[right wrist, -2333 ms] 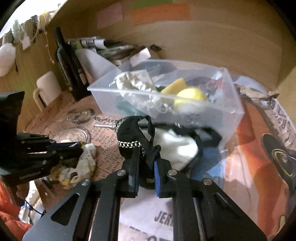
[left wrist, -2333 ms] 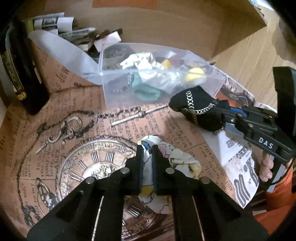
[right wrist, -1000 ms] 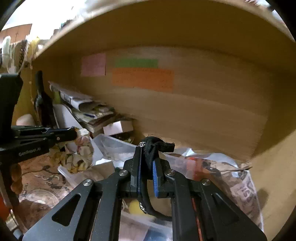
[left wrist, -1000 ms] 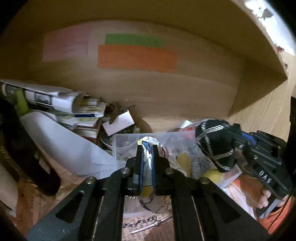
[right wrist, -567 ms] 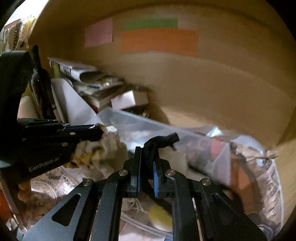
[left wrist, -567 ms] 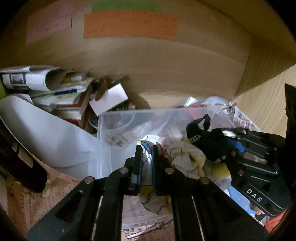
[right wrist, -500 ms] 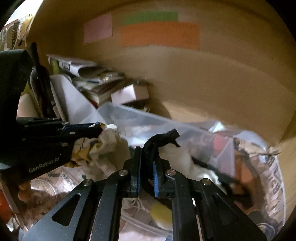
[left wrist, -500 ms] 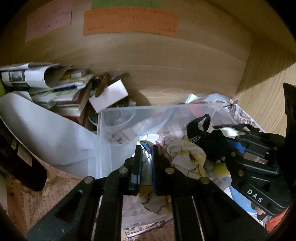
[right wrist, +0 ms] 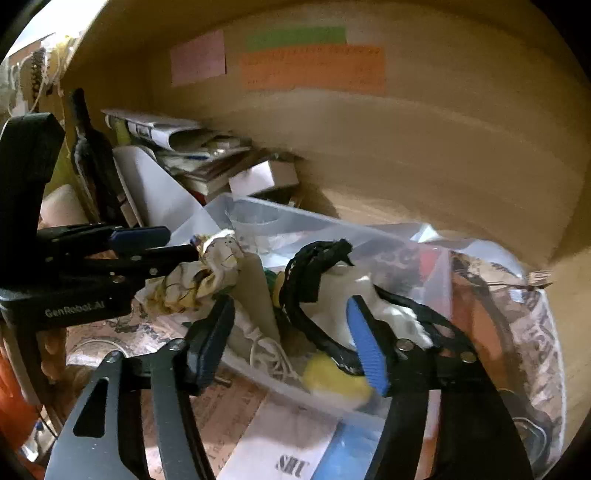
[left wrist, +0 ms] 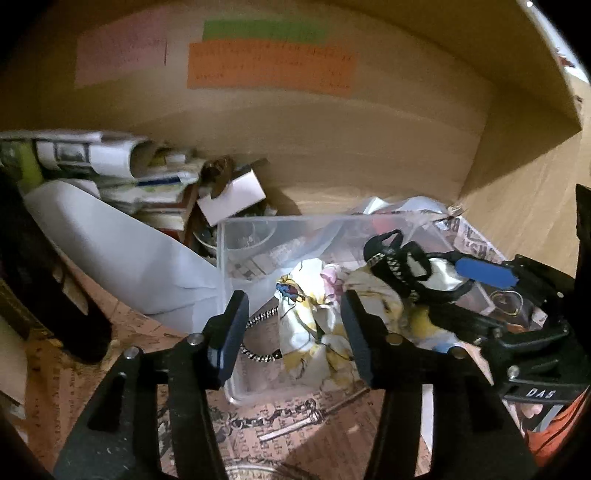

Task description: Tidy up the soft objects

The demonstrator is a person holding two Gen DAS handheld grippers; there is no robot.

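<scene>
At the far left of the desk stands a dark bottle (right wrist: pixel 90 155), with a stack of rolled papers and books (left wrist: pixel 110 170) behind a curved white sheet (left wrist: pixel 122 258) toward the back wall. A small white box (left wrist: pixel 232 195) leans just behind the back left corner of the clear plastic bin (left wrist: pixel 236 236), which sits on the printed newspaper-style mat (left wrist: pixel 288 424) covering the desk.

The left gripper (left wrist: pixel 291 332) hangs over the bin's left front corner with its jaws spread wide, gripping nothing. The floral fabric scrunchie (left wrist: pixel 314 321) sits right between its two fingers, inside the bin against the front wall; in the left wrist view it appears clear of both pads, though whether it brushes the right one cannot be told. In the right wrist view the same scrunchie (right wrist: pixel 199 277) lies just at the tips of the left gripper (right wrist: pixel 173 247).

Further right, the black chain-trimmed scrunchie (right wrist: pixel 314 273) rests on the pile of white and yellow soft items in the bin's middle. The right gripper (right wrist: pixel 291 339) is also wide apart and empty, its fingers straddling that scrunchie, which lies between and slightly beyond them. In the left wrist view the black scrunchie (left wrist: pixel 399 266) sits just ahead of the right gripper (left wrist: pixel 476 291).

On the wall above are a pink note (left wrist: pixel 122 55), a green strip (left wrist: pixel 266 31) and an orange sheet (left wrist: pixel 271 68).
</scene>
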